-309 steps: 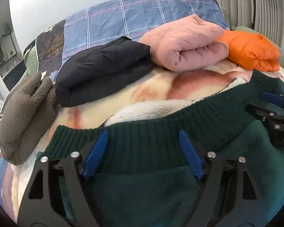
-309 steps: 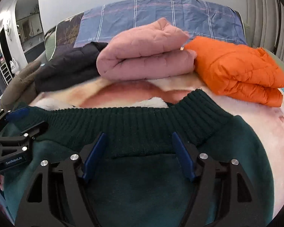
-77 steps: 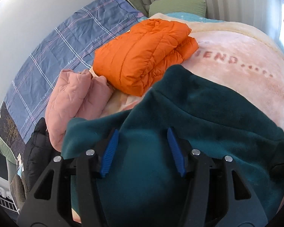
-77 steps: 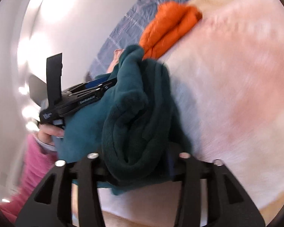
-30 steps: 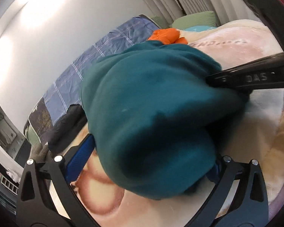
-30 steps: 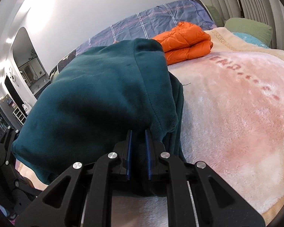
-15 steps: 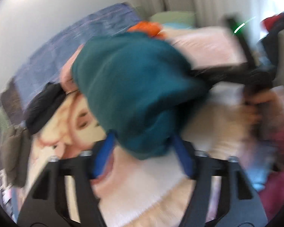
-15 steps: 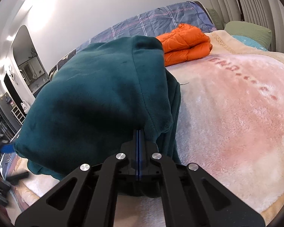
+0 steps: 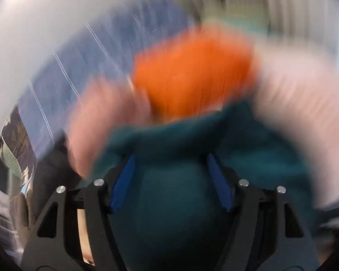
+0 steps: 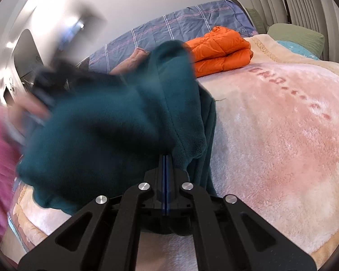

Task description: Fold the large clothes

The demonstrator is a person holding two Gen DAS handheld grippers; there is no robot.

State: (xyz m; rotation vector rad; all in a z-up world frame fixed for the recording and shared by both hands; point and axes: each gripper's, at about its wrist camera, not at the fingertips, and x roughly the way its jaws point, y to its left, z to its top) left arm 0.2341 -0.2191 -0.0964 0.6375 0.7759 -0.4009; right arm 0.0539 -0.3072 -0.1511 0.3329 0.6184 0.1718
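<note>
The folded dark green fleece sweater [image 10: 115, 122] is lifted above the pink blanket [image 10: 282, 135]. In the blurred left wrist view, my left gripper [image 9: 171, 180] has its blue pads apart around a thick bundle of the sweater [image 9: 171, 203]. In the right wrist view, my right gripper [image 10: 165, 164] is shut, its fingers pressed together at the sweater's lower edge; whether cloth is pinched between them is hidden. The left gripper shows as a dark blur [image 10: 52, 76] at the sweater's far left.
A folded orange puffer jacket [image 10: 219, 49] lies on the blanket behind the sweater, with a folded pink garment [image 10: 133, 61] to its left. A blue plaid pillow [image 10: 169, 31] and a green pillow [image 10: 296, 36] lie at the head. Curtains hang at right.
My left gripper has swung fast with the sweater bundle toward the orange jacket, and its view is blurred. My right gripper closed fully about a second ago and stays shut.
</note>
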